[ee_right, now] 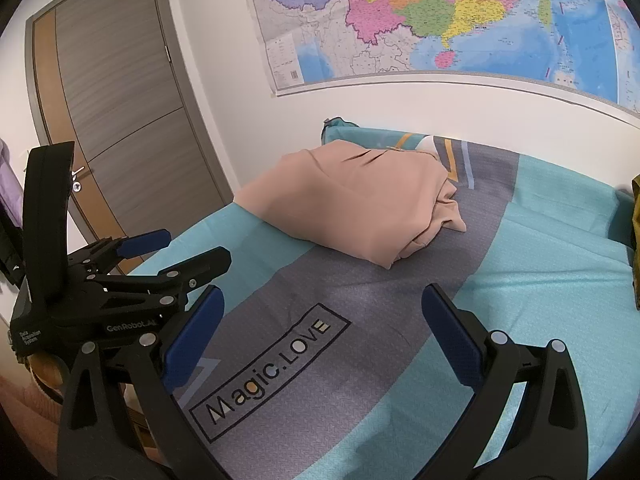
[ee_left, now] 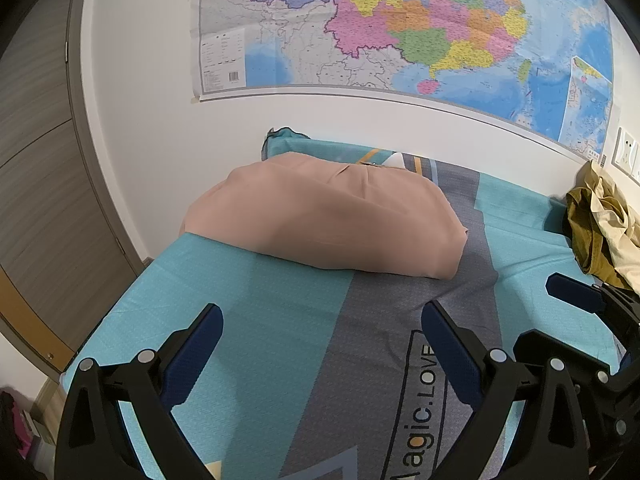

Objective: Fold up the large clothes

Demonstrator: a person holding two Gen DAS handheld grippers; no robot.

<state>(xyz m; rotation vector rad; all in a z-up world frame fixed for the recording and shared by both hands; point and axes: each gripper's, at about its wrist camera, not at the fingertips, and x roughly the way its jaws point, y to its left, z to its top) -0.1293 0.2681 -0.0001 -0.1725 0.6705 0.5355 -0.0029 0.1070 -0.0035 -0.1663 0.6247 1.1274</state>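
Observation:
A pink garment (ee_left: 328,216) (ee_right: 352,208) lies folded into a thick bundle on the far part of the bed, near the wall. My left gripper (ee_left: 322,320) hovers over the sheet short of the bundle, open with nothing between its blue pads. My right gripper (ee_right: 324,304) is also open and empty, above the "Magic.LOVE" print (ee_right: 272,368). The two grippers are side by side: the right gripper (ee_left: 540,312) shows at the right edge of the left wrist view, and the left gripper (ee_right: 188,248) at the left of the right wrist view.
The bed carries a teal and grey sheet (ee_left: 256,320) (ee_right: 540,280). A crumpled olive and beige pile of clothes (ee_left: 600,224) (ee_right: 636,208) sits at the right edge. A wall map (ee_left: 400,28) hangs behind, with a socket (ee_left: 628,152) beside it. A grey door (ee_right: 120,92) stands left.

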